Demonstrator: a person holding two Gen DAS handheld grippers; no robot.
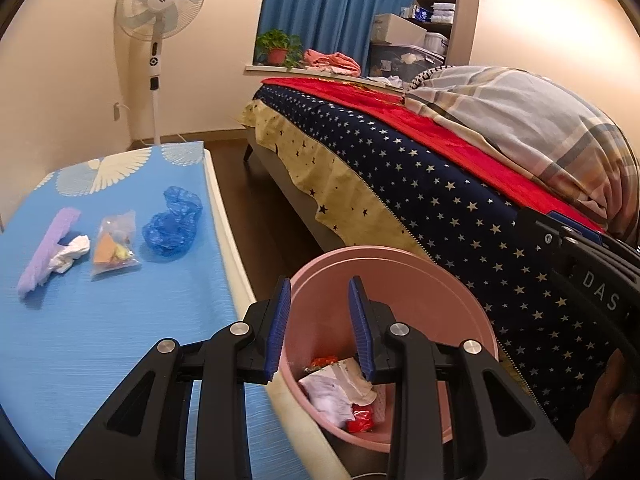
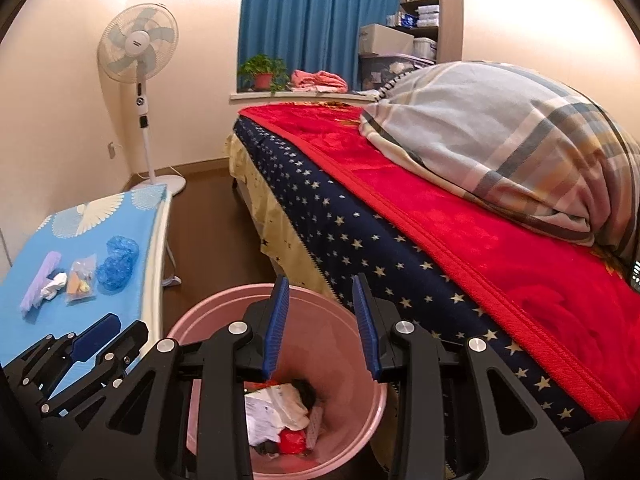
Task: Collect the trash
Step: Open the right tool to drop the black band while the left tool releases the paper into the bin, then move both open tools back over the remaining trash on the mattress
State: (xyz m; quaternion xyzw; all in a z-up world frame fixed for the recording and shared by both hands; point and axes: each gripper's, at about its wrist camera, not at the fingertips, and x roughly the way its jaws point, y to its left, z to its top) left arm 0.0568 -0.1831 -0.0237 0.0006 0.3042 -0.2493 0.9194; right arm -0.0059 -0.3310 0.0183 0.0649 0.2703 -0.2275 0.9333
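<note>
A pink bin (image 1: 400,280) (image 2: 348,432) stands on the floor between the table and the bed, with white paper (image 1: 332,392) (image 2: 264,416) and red scraps inside. My left gripper (image 1: 320,292) is open and empty over the bin's left rim. My right gripper (image 2: 320,288) is open and empty above the bin. On the blue-covered table (image 1: 120,320) (image 2: 24,300) lie a purple strip (image 1: 48,248) (image 2: 40,280), a crumpled white tissue (image 1: 72,254) (image 2: 54,285), a clear bag (image 1: 114,246) (image 2: 82,280) of orange bits and a crumpled blue plastic (image 1: 174,222) (image 2: 118,262).
A bed (image 1: 440,184) (image 2: 400,208) with a star-patterned cover, a red blanket and a striped duvet runs along the right. A standing fan (image 1: 158,4) (image 2: 138,48) is at the far wall. Dark wood floor (image 1: 256,200) lies between table and bed.
</note>
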